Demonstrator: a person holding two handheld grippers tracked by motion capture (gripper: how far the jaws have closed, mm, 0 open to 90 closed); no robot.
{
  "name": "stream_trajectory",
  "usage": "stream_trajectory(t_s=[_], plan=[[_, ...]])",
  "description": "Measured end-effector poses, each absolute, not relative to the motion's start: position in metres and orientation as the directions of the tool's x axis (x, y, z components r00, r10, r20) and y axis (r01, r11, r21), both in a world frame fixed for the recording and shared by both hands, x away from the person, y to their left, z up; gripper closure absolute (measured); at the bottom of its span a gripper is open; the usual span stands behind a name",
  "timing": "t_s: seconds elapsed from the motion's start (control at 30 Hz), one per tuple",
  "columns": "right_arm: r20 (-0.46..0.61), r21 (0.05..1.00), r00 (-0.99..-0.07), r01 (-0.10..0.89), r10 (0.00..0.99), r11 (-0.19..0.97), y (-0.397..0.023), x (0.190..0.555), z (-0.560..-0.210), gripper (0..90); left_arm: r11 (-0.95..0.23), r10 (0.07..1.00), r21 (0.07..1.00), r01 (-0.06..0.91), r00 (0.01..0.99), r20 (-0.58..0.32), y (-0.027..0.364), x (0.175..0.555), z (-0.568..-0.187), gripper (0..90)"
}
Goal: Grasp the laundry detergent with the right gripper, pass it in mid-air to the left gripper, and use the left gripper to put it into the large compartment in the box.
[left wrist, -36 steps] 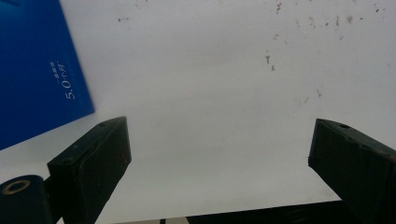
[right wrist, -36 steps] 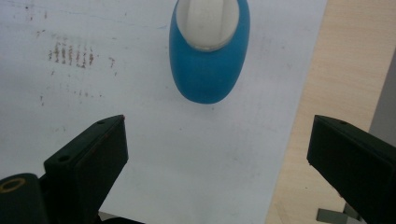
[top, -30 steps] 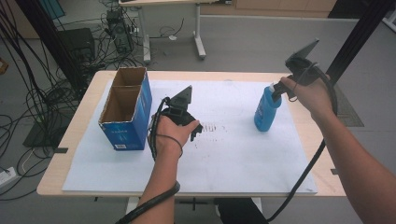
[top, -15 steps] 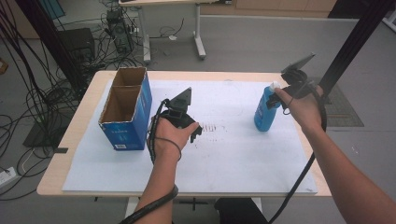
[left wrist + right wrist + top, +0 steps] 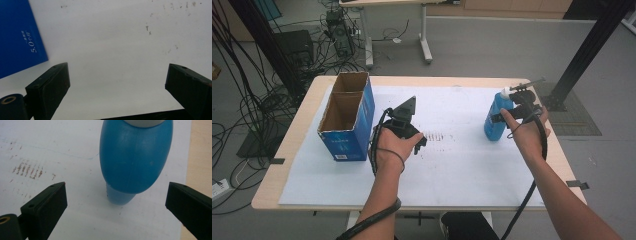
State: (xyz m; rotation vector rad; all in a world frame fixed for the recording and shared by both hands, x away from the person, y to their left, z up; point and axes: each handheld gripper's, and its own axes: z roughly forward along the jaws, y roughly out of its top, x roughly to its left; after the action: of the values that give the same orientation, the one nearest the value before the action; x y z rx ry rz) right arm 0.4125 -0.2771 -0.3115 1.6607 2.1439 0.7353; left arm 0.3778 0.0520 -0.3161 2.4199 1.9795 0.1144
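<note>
Workshop floor with cable tangles behind; wooden desk covered by white paper sheet. Blue bottle upright near sheet's right side, long axis vertical. Right gripper just beside bottle, angled down at it; bottle body ahead between spread jaws, pads not touching, nothing grasped. Right hand nearer by far. Left gripper released, over bare paper mid-desk, beside open blue carton. Carton well apart from bottle; nothing blocks approach.
</note>
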Motion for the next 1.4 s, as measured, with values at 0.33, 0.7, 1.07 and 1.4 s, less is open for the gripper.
stream_trajectory(t_s=[0.33, 0.7, 1.07, 1.4], plan=[[-0.003, 0.675, -0.247, 0.715, 0.969, 0.184, -0.27, 0.41, -0.329, 2.8, -0.203, 0.979, 0.055, 0.978, 0.2, 0.049, 0.054, 0.38, -0.32, 6.2], [0.03, 0.738, -0.228, 0.662, 0.973, 0.132, -0.273, 0.413, -0.352, 2.8, -0.199, 0.979, 0.061, 0.978, 0.196, 0.049, 0.056, 0.382, -0.321, 6.2], [0.008, 0.77, -0.208, 0.626, 0.978, 0.126, -0.27, 0.419, -0.364, 2.4, -0.202, 0.979, 0.059, 0.978, 0.199, 0.052, 0.054, 0.383, -0.325, 6.2], [0.009, 0.792, -0.167, 0.604, 0.986, 0.094, -0.268, 0.422, -0.372, 2.3, -0.197, 0.98, 0.06, 0.979, 0.194, 0.05, 0.055, 0.385, -0.324, 6.1]])
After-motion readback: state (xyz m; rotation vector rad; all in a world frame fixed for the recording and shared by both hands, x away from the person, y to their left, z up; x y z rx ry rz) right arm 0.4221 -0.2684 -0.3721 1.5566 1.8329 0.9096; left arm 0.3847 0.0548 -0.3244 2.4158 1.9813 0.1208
